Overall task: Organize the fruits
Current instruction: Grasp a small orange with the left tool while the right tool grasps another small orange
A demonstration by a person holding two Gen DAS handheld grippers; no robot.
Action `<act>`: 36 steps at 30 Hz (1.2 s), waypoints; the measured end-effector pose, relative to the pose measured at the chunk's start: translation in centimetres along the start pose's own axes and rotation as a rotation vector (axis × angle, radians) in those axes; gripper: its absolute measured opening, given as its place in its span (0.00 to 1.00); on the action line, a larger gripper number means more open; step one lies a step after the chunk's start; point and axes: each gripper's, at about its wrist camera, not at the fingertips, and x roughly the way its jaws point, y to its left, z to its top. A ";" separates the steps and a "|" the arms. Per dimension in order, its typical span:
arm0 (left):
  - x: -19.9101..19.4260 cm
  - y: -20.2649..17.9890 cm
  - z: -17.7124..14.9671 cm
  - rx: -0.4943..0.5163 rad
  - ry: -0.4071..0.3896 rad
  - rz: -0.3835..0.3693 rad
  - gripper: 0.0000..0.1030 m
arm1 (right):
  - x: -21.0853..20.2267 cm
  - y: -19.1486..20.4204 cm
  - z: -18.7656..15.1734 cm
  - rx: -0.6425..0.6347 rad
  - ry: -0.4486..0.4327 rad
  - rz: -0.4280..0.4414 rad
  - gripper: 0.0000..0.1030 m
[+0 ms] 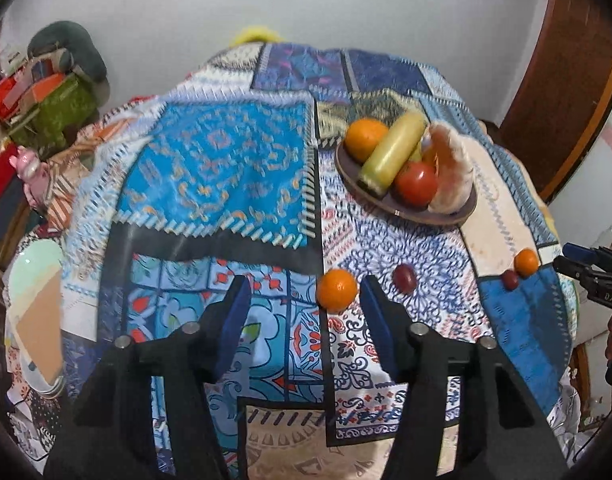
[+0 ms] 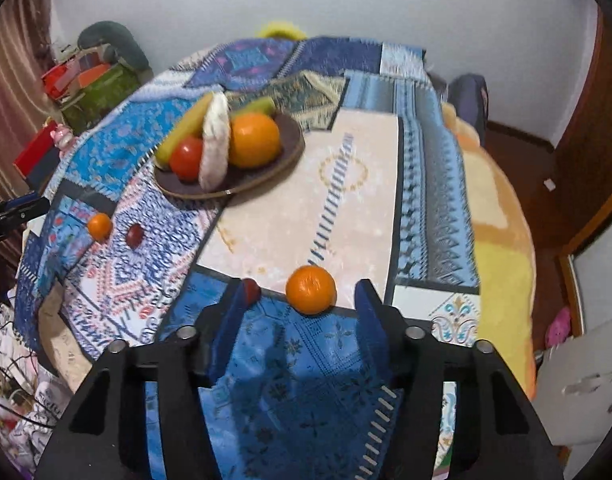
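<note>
A brown plate (image 1: 458, 216) (image 2: 293, 140) on the patchwork cloth holds an orange, a yellow-green fruit, a red tomato and a pale fruit. My left gripper (image 1: 306, 292) is open, with a small tangerine (image 1: 337, 290) just ahead between its fingertips and a dark red plum (image 1: 404, 278) to its right. My right gripper (image 2: 301, 294) is open, with another tangerine (image 2: 310, 289) between its fingertips and a red plum (image 2: 250, 290) by its left finger. The right gripper also shows in the left wrist view (image 1: 586, 268).
The cloth-covered table (image 1: 225, 160) drops off at the left and right edges. Boxes and a green bundle (image 1: 53, 108) lie at the far left. A yellow cushion (image 2: 502, 216) and wooden door (image 2: 586, 120) are at the right.
</note>
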 end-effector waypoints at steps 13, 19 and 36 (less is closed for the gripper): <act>6.1 -1.9 -1.2 0.044 0.113 -0.028 0.41 | 4.7 -0.5 -1.1 0.017 0.091 0.014 0.43; 7.2 -2.2 -0.9 0.046 0.131 -0.012 0.31 | 5.4 -1.0 -1.4 0.036 0.093 0.027 0.35; 4.4 -3.7 2.1 0.077 0.035 -0.023 0.30 | 3.2 0.3 1.2 -0.018 -0.009 0.032 0.34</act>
